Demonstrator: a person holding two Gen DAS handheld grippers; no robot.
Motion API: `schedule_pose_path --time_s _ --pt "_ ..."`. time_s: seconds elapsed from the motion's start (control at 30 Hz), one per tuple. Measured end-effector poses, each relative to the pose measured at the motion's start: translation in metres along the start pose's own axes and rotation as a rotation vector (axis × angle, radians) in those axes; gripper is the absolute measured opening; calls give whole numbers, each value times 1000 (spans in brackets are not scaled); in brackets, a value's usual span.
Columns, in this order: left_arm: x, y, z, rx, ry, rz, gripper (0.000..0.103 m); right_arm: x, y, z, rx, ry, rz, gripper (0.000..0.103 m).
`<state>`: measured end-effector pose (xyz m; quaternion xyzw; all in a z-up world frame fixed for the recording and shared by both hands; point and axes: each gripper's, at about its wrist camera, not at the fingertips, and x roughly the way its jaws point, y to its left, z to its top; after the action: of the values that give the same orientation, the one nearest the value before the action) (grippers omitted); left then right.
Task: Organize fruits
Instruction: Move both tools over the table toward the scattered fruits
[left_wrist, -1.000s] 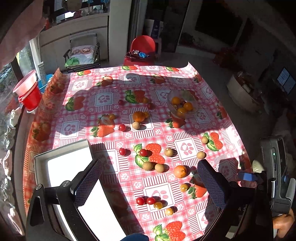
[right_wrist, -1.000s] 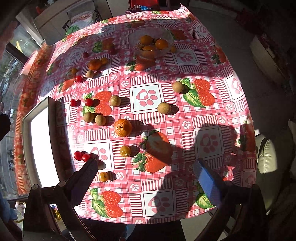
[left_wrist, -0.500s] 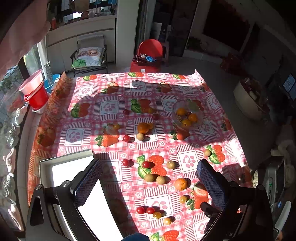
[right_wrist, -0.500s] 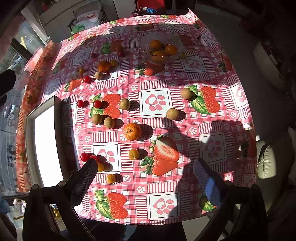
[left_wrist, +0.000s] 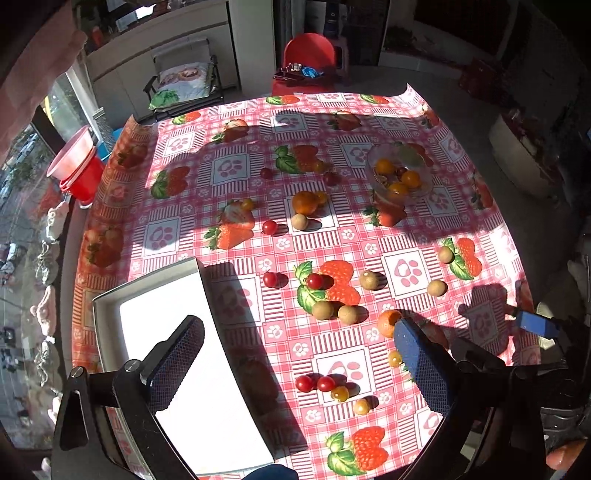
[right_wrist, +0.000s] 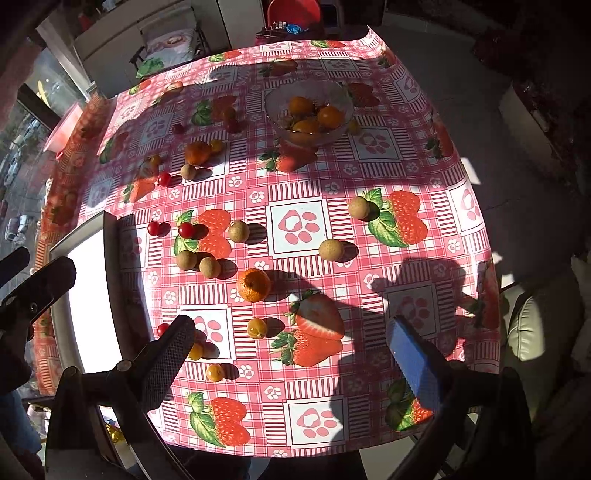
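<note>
Loose fruit lies scattered on a strawberry-print tablecloth: a mandarin, brown longans, red cherry tomatoes and small yellow tomatoes. A glass bowl at the far side holds orange fruit. A white tray sits at the near left, with nothing in it. My left gripper is open and empty above the tray's right edge. My right gripper is open and empty above the near table edge.
A second mandarin lies mid-table near more tomatoes. A red bucket stands off the table's left side and a red chair beyond the far edge. A pale seat cushion is at the right.
Both grippers have moved back and up from the table, so the fruit sits farther from the fingers. Both stay open and empty. No fruit has moved.
</note>
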<state>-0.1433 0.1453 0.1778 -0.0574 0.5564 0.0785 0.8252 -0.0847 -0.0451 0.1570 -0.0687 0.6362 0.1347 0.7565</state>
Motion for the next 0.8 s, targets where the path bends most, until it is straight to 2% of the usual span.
schedule_pose_path --time_s 0.3,0.8 --pt "38 5 -15 -13 126 33 103 24 -3 10 -21 44 -7 103" --pt "99 2 -28 -50 231 64 103 77 -34 -3 7 136 -5 103"
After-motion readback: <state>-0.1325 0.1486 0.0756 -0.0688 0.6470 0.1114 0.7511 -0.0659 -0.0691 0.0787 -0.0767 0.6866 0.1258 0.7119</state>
